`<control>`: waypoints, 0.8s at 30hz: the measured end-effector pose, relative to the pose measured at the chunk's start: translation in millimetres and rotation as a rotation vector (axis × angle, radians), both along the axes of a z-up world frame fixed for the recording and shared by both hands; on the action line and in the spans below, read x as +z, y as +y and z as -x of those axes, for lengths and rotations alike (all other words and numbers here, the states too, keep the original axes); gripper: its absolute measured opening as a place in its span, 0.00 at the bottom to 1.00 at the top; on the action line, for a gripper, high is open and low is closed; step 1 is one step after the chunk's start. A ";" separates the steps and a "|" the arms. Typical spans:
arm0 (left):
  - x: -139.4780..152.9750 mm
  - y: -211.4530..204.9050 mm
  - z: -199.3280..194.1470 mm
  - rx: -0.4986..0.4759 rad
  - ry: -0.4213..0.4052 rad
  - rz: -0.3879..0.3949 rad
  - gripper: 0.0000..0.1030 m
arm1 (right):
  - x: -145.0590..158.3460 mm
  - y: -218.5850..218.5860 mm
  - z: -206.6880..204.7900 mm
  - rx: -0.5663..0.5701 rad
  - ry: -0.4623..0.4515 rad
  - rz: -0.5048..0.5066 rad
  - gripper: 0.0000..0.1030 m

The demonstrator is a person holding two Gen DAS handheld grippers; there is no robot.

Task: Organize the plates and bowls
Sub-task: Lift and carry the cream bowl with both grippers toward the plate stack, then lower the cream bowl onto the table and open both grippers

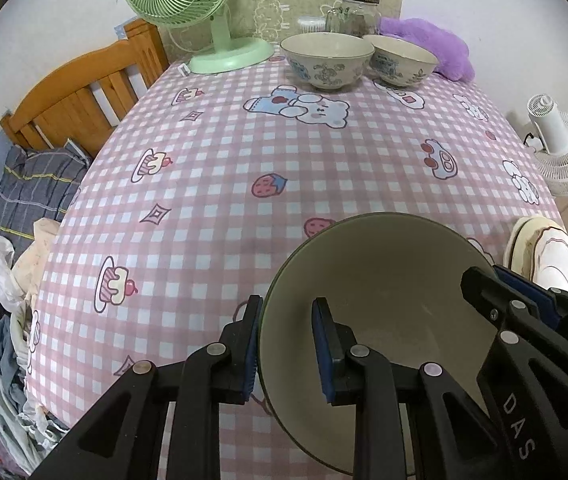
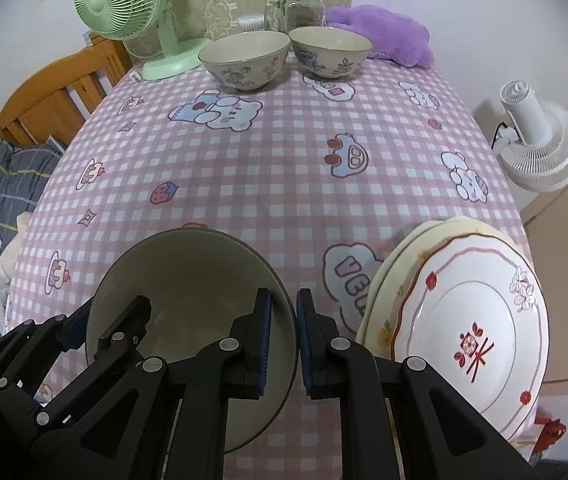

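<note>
1. Two grippers hold one large bowl (image 1: 379, 320) by opposite sides of its rim in the left wrist view. The left gripper (image 1: 287, 344) has its fingers clenched on the bowl's left rim, one blue pad outside the wall and one inside.
2. Same view: the right gripper (image 1: 519, 292) comes in from the lower right and clamps the bowl's far rim. The bowl is at the near edge of the worktop (image 1: 244, 152), which is covered in a pink checked cloth with cartoon prints; whether the bowl's base touches the cloth I cannot tell.
3. Same view: two patterned bowls (image 1: 325, 60) stand side by side at the far end, touching or nearly so, with a green fan (image 1: 188, 4) to their left, a glass jar (image 1: 357, 14) behind and a purple plush (image 1: 427, 40) to the right. A stack of plates (image 1: 551, 256) shows at the right edge.
4. In the right wrist view, the right gripper (image 2: 284, 340) grips the large bowl's (image 2: 188, 280) right rim between its nearly closed fingers.
5. Same view: the left gripper (image 2: 96, 328) holds the bowl's left rim. The stacked plates (image 2: 475, 320) lie just right of the bowl at the near right corner, a white floral one on top.
</note>
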State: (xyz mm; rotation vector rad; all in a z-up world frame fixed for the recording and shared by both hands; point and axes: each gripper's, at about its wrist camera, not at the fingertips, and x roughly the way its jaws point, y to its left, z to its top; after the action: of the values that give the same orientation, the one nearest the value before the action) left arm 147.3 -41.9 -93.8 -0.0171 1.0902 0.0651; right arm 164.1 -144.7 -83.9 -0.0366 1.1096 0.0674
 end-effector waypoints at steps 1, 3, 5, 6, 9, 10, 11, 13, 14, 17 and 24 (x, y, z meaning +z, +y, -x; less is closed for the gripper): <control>-0.1 0.2 -0.1 0.000 0.001 0.004 0.22 | 1.4 0.3 -0.6 0.001 0.001 -0.001 0.16; -0.3 -0.7 -0.2 0.007 0.001 0.003 0.28 | 3.5 -0.2 -0.4 0.006 0.001 -0.007 0.16; -0.8 -2.0 1.1 0.011 0.001 0.010 0.32 | 3.8 -1.1 0.3 0.013 -0.001 -0.015 0.16; -1.6 -3.0 1.8 0.012 0.003 0.013 0.34 | 3.2 -1.8 0.6 0.019 -0.003 -0.019 0.16; -3.8 -6.1 4.4 0.005 0.009 0.009 0.40 | 1.5 -5.0 4.2 0.025 0.005 -0.026 0.17; -3.4 -6.9 5.3 -0.001 0.008 0.009 0.40 | 0.7 -6.1 4.6 0.024 0.007 -0.028 0.17; -2.7 -7.5 5.9 -0.005 0.006 0.009 0.42 | 0.3 -6.9 4.9 0.025 0.007 -0.033 0.18; -0.7 -6.4 7.4 -0.012 0.001 0.007 0.51 | 0.4 -7.0 5.7 0.026 0.009 -0.040 0.19; 1.0 -4.7 8.3 -0.014 -0.002 0.009 0.58 | 1.3 -6.6 5.9 0.023 0.008 -0.035 0.23; 9.1 2.5 9.2 -0.019 -0.026 0.028 0.69 | 6.9 -6.5 8.3 0.012 -0.014 -0.045 0.58; 35.8 16.9 2.9 -0.098 -0.074 0.084 0.78 | 33.6 3.7 10.5 -0.045 -0.082 -0.059 0.72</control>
State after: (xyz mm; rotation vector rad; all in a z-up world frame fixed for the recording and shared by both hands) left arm 144.4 -25.0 -58.1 -0.0416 1.0179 -0.0688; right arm 153.7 -140.9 -50.3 0.0382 1.0255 0.0573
